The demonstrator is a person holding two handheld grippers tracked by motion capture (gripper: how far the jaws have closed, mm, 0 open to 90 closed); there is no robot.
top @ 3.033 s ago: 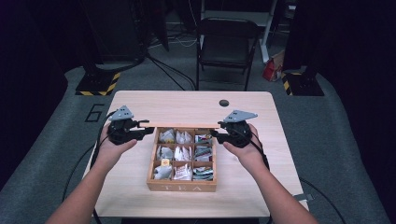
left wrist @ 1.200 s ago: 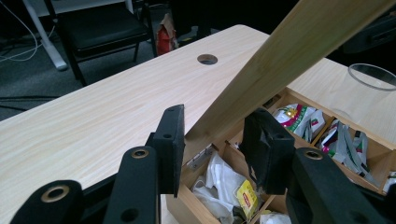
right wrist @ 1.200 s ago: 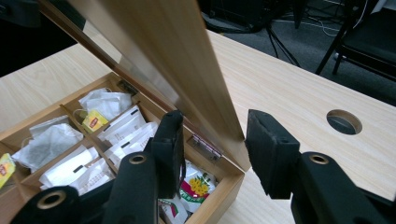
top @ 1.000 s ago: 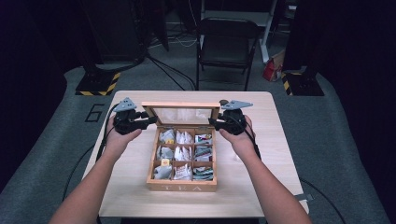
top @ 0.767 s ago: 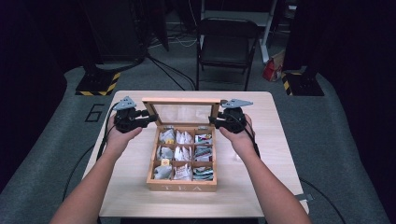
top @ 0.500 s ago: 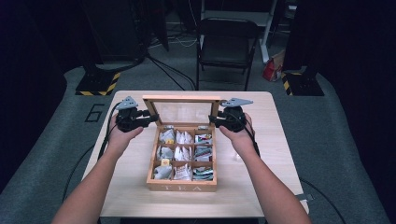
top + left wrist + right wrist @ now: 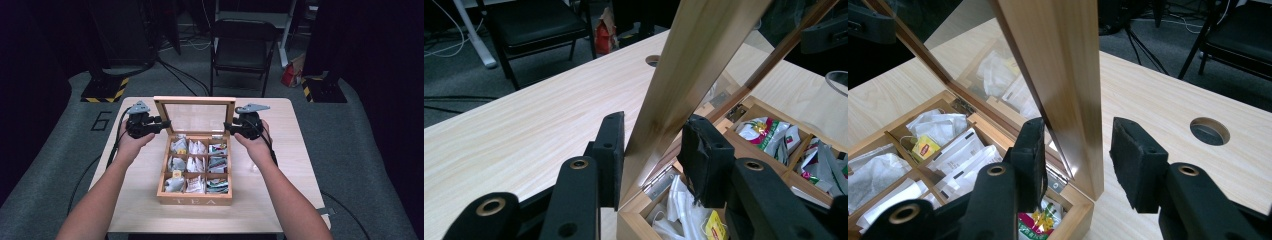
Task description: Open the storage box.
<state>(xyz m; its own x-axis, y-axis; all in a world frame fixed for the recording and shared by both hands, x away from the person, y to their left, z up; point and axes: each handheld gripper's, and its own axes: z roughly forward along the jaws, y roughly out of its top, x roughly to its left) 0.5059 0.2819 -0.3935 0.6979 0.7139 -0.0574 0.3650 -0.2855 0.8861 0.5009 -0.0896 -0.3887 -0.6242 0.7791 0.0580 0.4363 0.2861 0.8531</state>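
A wooden tea box [image 7: 195, 200] stands mid-table with several compartments of tea bags [image 7: 195, 165]. Its glass-paned lid [image 7: 195, 101] is raised, hinged at the far side. My left gripper [image 7: 162, 123] is at the lid's left edge; in the left gripper view the wooden lid frame [image 7: 674, 80] sits between the jaws [image 7: 651, 150], which have just been closing and press on it. My right gripper [image 7: 227, 126] is at the lid's right edge. Its jaws [image 7: 1078, 150] have just been opening around the lid frame [image 7: 1063, 65], with a gap at the outer pad [image 7: 1135, 165].
A round cable hole [image 7: 1209, 131] lies in the table behind the box. A black folding chair [image 7: 242, 45] stands beyond the far edge, with a red bag [image 7: 290, 75] on the floor near it. Bare tabletop [image 7: 300, 145] flanks the box.
Since three seconds ago the lid has swung up from flat on the box to standing open, and both grippers moved toward the far side with it. Over the last second the scene barely shifts.
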